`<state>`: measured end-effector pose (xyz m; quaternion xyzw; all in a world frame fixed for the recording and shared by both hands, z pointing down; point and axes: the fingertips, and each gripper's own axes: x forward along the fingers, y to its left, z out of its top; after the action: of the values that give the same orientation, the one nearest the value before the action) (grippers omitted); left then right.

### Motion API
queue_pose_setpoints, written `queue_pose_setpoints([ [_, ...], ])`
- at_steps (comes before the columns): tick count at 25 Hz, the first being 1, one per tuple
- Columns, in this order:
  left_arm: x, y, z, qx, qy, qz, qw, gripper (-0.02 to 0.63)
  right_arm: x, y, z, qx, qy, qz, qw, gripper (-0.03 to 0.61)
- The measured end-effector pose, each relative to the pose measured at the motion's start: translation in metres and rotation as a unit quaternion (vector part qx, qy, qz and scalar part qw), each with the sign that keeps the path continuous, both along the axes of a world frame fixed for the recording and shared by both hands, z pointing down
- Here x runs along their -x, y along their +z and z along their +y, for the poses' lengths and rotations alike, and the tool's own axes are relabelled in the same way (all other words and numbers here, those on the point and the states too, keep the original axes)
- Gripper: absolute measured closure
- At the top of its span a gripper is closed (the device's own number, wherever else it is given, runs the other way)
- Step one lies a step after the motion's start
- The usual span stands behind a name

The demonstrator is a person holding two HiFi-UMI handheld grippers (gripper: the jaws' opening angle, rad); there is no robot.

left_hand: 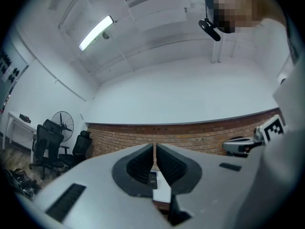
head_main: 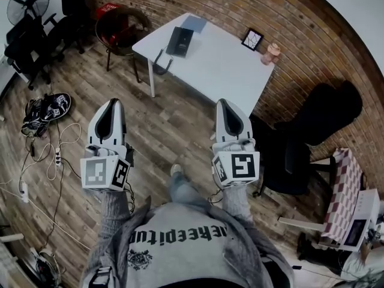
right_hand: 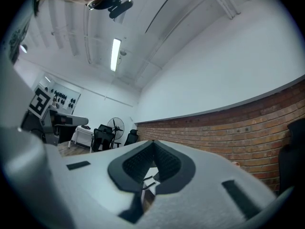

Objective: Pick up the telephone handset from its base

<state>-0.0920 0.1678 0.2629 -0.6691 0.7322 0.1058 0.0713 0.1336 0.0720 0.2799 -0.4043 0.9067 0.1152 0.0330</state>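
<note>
The dark telephone [head_main: 180,41] lies on the far left part of a white table [head_main: 222,65], with a cord hanging off the near edge. Both grippers are held out over the wooden floor, well short of the table. My left gripper [head_main: 112,103] is shut with nothing in it; in the left gripper view its jaws [left_hand: 155,148] meet, and the telephone [left_hand: 151,178] shows small beneath them. My right gripper [head_main: 222,103] is also shut and empty; in the right gripper view its jaws [right_hand: 153,144] touch at the tip.
A small picture frame [head_main: 252,39] and a pinkish object [head_main: 270,53] stand at the table's far right. A red chair [head_main: 123,26] is left of the table and a black office chair [head_main: 312,131] right of it. Cables and a power strip [head_main: 54,155] lie on the floor.
</note>
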Motion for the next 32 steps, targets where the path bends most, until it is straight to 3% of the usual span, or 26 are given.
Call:
queue_pose_setpoints([
  [19,0.03,-0.021,-0.177,-0.009,-0.037,-0.005,0.9993,0.594,0.042,-0.02,-0.192,-0.019,-0.039,-0.003,0.999,0.575],
  [32,0.04,-0.008,-0.228,0.012,-0.051,-0.011,0.9986,0.594,0.062,0.001,-0.252,0.005,-0.061,-0.013,0.998,0.575],
])
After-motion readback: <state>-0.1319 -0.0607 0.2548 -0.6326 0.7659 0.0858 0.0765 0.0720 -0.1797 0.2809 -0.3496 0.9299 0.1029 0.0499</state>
